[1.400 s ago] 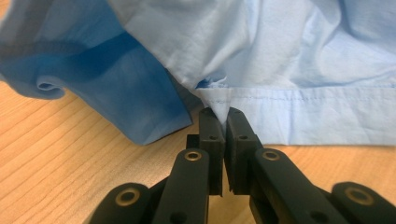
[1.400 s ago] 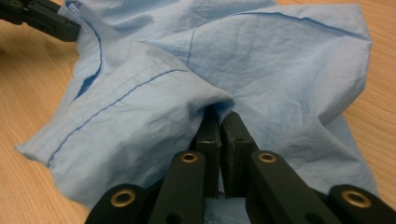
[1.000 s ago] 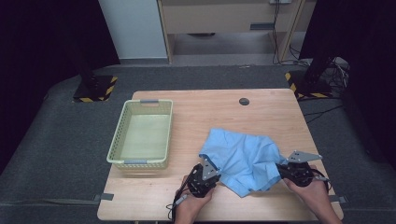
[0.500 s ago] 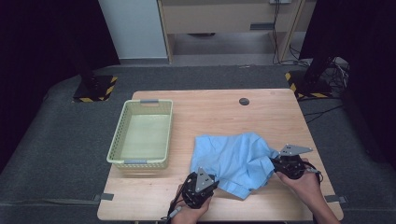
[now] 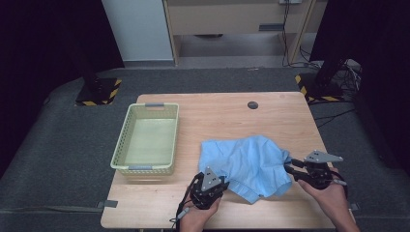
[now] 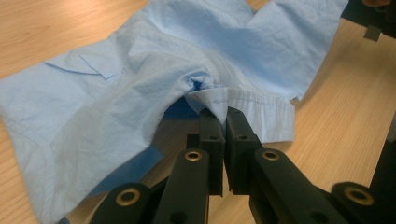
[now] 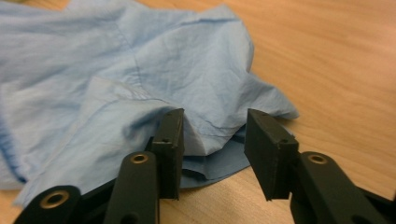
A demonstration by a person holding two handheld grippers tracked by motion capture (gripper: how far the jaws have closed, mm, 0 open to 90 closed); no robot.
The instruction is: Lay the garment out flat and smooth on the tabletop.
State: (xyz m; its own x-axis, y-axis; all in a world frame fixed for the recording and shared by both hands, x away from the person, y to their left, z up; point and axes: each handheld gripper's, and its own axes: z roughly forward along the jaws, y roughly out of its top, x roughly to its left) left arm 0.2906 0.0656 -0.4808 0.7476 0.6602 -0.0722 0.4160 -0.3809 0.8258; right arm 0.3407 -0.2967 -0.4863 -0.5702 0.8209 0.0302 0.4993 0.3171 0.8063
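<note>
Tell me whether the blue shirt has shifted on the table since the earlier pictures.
Yes. The blue shirt has been dragged toward the table's near edge and slightly toward the basket, farther from the dark round spot.
</note>
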